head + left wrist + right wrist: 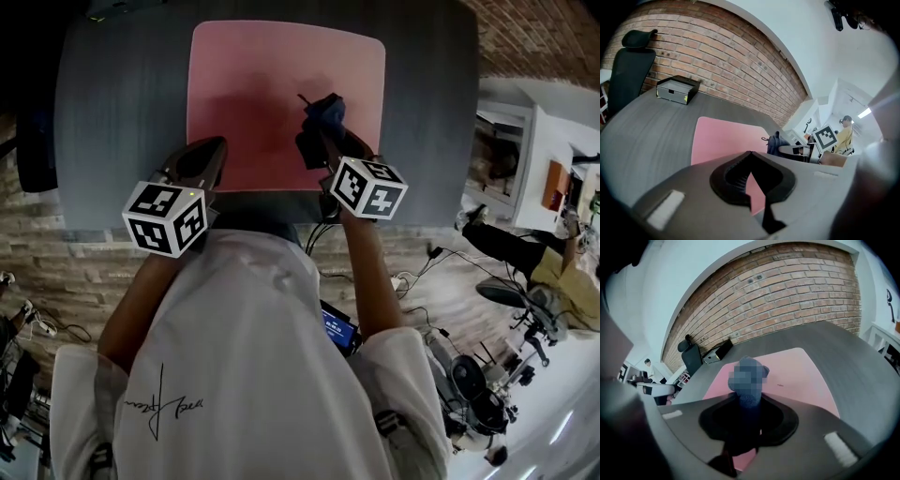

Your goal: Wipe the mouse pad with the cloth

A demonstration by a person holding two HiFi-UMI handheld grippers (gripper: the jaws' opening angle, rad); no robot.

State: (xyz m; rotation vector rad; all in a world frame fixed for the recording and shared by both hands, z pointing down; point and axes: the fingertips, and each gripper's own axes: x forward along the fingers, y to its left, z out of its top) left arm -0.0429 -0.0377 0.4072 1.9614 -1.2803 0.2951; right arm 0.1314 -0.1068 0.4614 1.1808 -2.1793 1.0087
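nearest: person's white shirt (234,375) fills the near part of the head view, both forearms reach out to the desk (122,112)
left tool (218,148): jaws closed on each other, nothing between them, only pink shows through the slit; tip over the pad's near-left part; can't tell if it presses down
right tool (323,141): clenched on the cloth, a wad pokes out past the jaw tips
cloth (323,114): dark blue, bunched, on the right half of the pad toward its near edge; shadow sits right under it, so at the surface or just above, contact not clear
mouse pad (253,84): pink, flat, square to the grey desk, near-centre; no dirt or stain I can make out
cloth handling (guess): soft, light, limp; folds rather than pushes. Best gripped on a gathered fold so a thick wad sticks out below the jaws, roughly as held now; a thin edge grip would let the jaws scrape the pad
pad handling (guess): thin, light, bendy; may creep or ruck up on the smooth desk under a stroke. Pin a near corner with the left tool, wipe away from the pinned spot
far end: black box (677,89) by the brick wall, well apart from the pad
risk (guess): cloth slipping out under drag
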